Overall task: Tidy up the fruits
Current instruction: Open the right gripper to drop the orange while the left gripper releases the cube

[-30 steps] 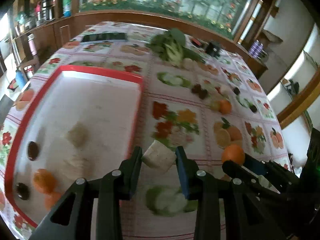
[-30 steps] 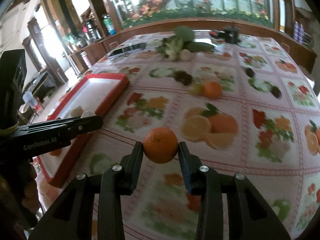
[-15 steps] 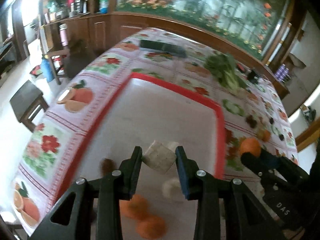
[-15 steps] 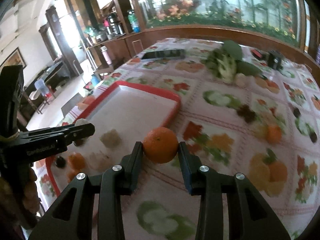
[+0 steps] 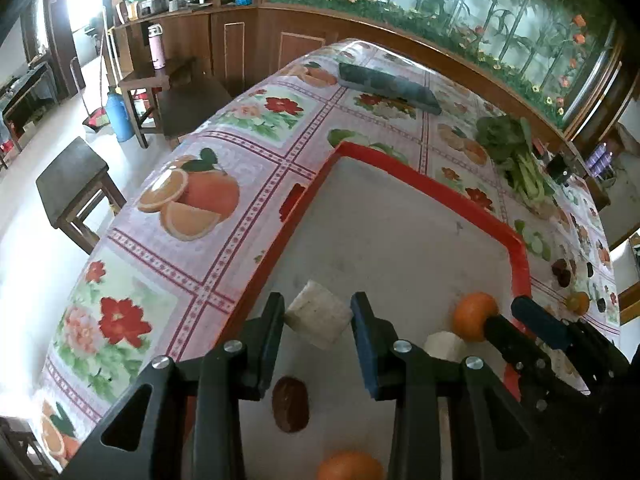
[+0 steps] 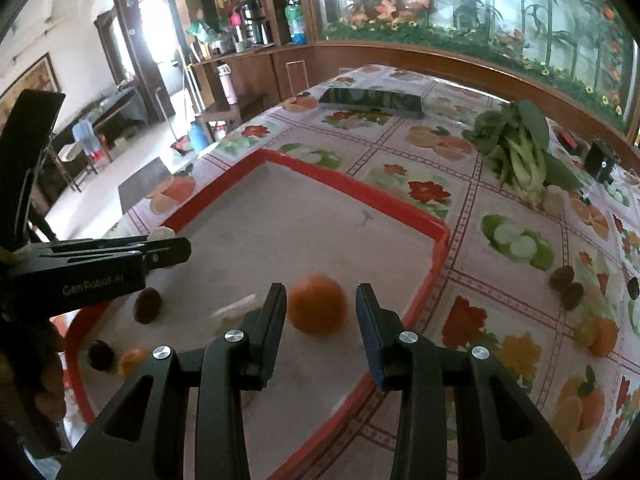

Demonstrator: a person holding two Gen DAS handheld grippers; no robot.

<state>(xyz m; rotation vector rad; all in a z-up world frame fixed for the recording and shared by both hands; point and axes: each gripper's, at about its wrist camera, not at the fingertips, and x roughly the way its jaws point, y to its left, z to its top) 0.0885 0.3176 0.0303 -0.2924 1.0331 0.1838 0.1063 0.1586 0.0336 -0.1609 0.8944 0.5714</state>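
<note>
My left gripper (image 5: pixel 318 326) is shut on a pale speckled fruit chunk (image 5: pixel 318 320) and holds it over the near left part of the red-rimmed tray (image 5: pixel 516 240). My right gripper (image 6: pixel 321 312) stands open over the tray (image 6: pixel 400 204), with an orange (image 6: pixel 318 310) loose between its jaws, blurred and clear of both pads. In the left wrist view that orange (image 5: pixel 474 316) shows at the tip of the right gripper (image 5: pixel 508 320). In the tray lie a dark fruit (image 5: pixel 290 404), a pale chunk (image 5: pixel 444 346) and another orange (image 5: pixel 350 466).
On the fruit-print tablecloth right of the tray lie dark fruits (image 6: pixel 566 284), an orange (image 6: pixel 604 336), leafy greens (image 6: pixel 516 148) and a small black box (image 6: pixel 600 166). A dark flat remote-like object (image 6: pixel 372 100) lies at the far end. Stools (image 5: pixel 76 184) stand beside the table's left edge.
Both grippers moved left over the tray. My right gripper opened and let go of the orange, which now sits loose between its jaws. My left gripper still holds the chunk.
</note>
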